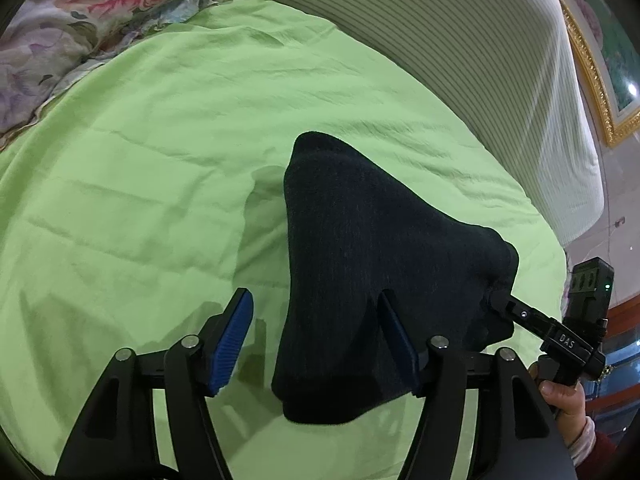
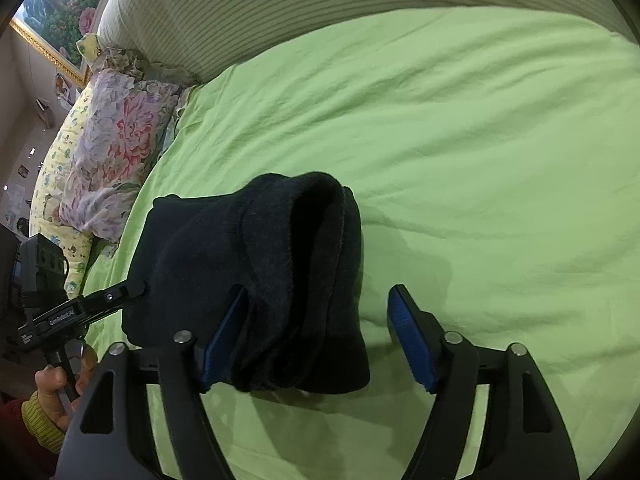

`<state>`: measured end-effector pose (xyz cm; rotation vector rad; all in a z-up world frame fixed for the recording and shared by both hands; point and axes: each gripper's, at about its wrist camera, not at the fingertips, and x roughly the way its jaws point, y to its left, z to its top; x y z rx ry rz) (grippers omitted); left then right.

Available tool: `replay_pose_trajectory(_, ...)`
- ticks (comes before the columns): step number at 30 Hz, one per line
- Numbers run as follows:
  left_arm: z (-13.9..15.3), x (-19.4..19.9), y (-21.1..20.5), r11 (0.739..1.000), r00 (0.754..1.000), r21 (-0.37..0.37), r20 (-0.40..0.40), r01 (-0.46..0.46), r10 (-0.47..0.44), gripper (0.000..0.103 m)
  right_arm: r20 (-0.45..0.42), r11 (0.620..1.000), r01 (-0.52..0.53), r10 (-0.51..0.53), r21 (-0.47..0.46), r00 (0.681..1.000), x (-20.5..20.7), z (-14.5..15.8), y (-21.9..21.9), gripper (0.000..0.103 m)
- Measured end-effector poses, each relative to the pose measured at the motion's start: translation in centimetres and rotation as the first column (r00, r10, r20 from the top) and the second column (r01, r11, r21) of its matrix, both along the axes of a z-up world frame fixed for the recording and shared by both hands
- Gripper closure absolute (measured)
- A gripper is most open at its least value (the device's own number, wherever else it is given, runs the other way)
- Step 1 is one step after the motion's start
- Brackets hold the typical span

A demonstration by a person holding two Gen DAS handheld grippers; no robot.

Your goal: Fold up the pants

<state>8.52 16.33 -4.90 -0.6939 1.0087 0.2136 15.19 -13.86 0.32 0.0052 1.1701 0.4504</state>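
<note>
The dark pants (image 1: 372, 264) hang as a compact bundle above the green bed sheet (image 1: 160, 160), already doubled over several times, judging by the stacked layers at their far fold in the right wrist view. They do not lie flat: each claw has one finger pushed into or under the cloth, so the bundle is slung between the two like a hammock.

The left claw (image 1: 316, 336) stands spread wide, its left pad bare over the sheet and its right pad buried against the fabric; it clenches nothing. The right claw (image 2: 316, 336) is likewise parted, left pad under the bundle's edge, right pad free. This looks like carrying or setting down a finished fold, the open jaws serving as supports so the layers do not get crushed or pulled apart.

The left wrist view alone shows the right claw's finger entering the cloth from the right, and the hand behind it. The right wrist view alone shows the rolled, layered end of the pants and the floral pillows (image 2: 112, 148) at the far left, beside the striped headboard (image 2: 320, 12).
</note>
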Motion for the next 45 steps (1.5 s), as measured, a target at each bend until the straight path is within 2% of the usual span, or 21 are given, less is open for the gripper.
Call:
replay_pose_trajectory(6,1.2,-1.6,-0.7,0.999,1.0,0.029,-0.004,-0.017,0.017,0.028,0.052,1.0,-0.015,0.016,-0.022,0.999,-1.2,1.3,0.5,0.022)
replay_pose_trajectory(15,3.2,-3.2,-2.6,0.995,1.0,0.102,0.007,-0.005,0.004,0.025,0.127,0.996,-0.068,0.075,-0.059,0.989,-3.7,2.8,2.2,0.016)
replay_pose_trajectory(19,4.0,-3.8,-3.9,0.988,1.0,0.156,0.005,0.013,-0.014,0.023,0.186,0.993,-0.093,0.104,-0.067,0.977,-5.5,3.6,2.9,0.014)
replay_pose_trajectory(26,4.9,-4.4,-6.5,0.971,0.999,0.233,0.0,0.048,-0.049,0.021,0.277,0.979,-0.151,0.185,-0.139,0.943,-8.7,4.0,4.5,0.01)
replay_pose_trajectory(30,5.0,-4.7,-7.5,0.961,0.998,0.27,-0.001,0.058,-0.06,0.021,0.302,0.975,-0.152,0.196,-0.163,0.933,-9.5,3.8,4.6,0.01)
replay_pose_trajectory(35,5.1,-5.2,-8.4,0.943,0.998,0.327,-0.002,0.064,-0.067,0.021,0.305,0.977,-0.129,0.176,-0.169,0.936,-10.0,3.5,4.1,0.009)
replay_pose_trajectory(45,5.2,-5.6,-9.1,0.927,0.996,0.364,-0.014,0.086,-0.087,0.02,0.319,0.973,-0.132,0.189,-0.191,0.929,-11.1,3.2,4.2,0.009)
